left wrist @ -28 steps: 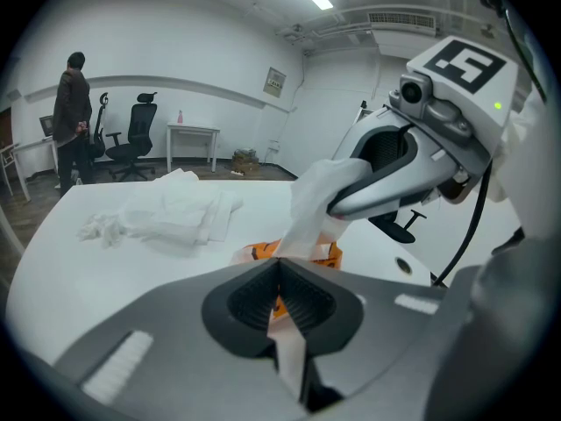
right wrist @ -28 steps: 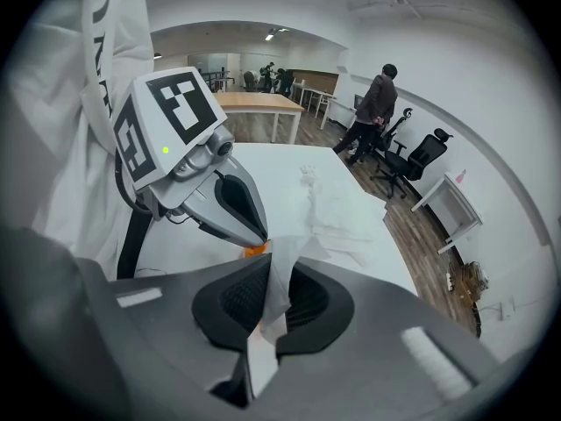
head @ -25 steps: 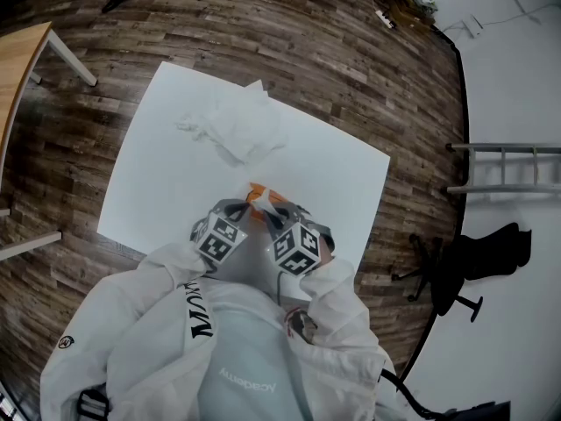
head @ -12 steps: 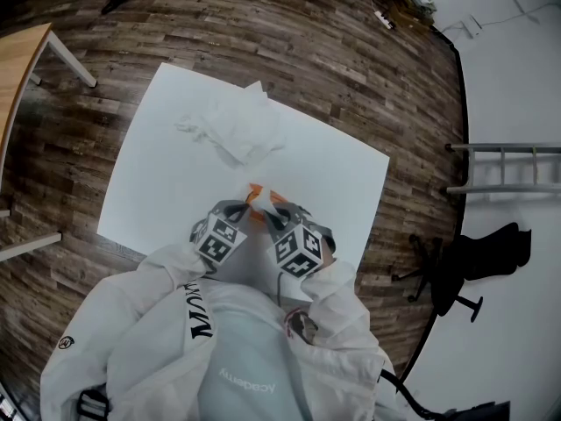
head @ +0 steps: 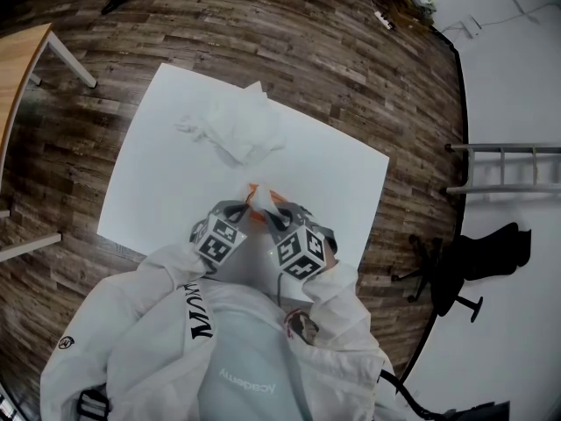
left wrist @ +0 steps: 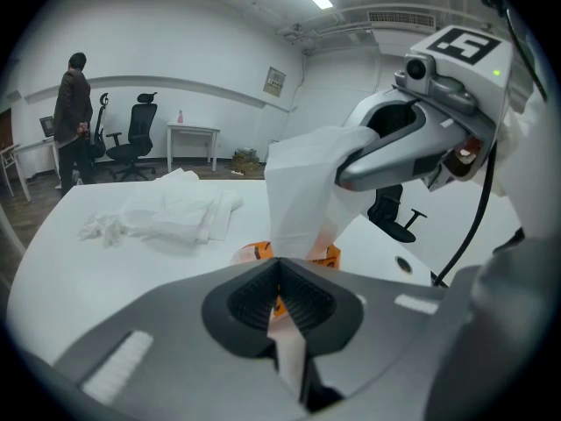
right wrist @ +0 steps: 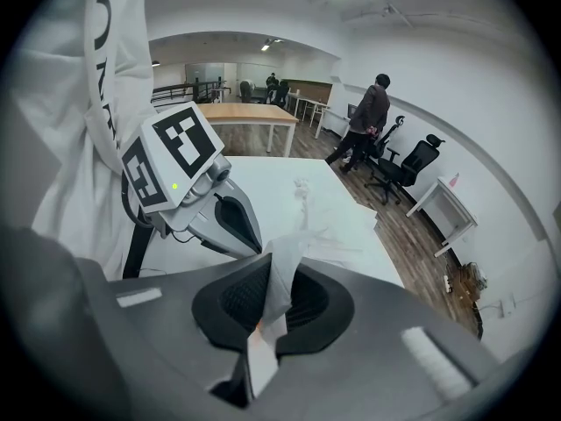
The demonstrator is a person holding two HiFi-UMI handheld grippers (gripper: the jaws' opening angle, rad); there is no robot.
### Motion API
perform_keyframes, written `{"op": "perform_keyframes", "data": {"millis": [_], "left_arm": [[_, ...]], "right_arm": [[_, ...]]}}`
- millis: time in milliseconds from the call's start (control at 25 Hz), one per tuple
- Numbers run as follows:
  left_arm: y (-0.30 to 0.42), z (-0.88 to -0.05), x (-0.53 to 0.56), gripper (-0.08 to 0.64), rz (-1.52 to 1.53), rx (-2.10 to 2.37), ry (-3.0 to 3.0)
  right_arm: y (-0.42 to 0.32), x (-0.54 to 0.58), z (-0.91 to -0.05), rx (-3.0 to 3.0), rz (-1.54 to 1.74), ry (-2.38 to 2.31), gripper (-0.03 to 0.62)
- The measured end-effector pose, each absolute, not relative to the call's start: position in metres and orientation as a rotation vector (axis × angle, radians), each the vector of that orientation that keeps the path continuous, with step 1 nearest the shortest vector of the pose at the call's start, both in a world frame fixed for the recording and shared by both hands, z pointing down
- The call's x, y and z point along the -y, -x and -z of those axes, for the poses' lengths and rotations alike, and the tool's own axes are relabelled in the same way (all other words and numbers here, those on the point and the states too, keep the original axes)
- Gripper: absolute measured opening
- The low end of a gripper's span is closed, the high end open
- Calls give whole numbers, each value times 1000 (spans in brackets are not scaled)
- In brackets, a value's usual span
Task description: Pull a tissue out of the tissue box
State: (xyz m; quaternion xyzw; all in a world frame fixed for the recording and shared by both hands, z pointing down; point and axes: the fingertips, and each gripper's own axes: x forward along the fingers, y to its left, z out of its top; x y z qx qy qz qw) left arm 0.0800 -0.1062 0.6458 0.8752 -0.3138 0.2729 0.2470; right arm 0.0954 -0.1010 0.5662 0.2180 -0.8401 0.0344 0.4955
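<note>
Stands mid-pull: holds the tissue box [left wrist: 254, 253], at 6 o'clock on the counter [head: 175, 191], in the left gripper's [left wrist: 279, 281] closed jaws, pinches the tissue [left wrist: 298, 191] in the right gripper's [right wrist: 273, 274] closed jaws, probably needs next a further upward draw to free it.

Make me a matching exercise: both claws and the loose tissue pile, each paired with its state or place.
1 left claw
2 right claw
3 crumpled tissues

a lying loose on the far part of the table
b shut on the white tissue
c shut on the orange tissue box

Pairs: 1-c, 2-b, 3-a
</note>
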Motion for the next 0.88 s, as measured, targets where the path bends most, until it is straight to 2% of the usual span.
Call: {"op": "perform_keyframes", "data": {"millis": [880], "left_arm": [[-82, -652, 104, 2, -736, 857, -2388]], "right_arm": [[-99, 105, -541, 2056, -50, -570, 5]]}}
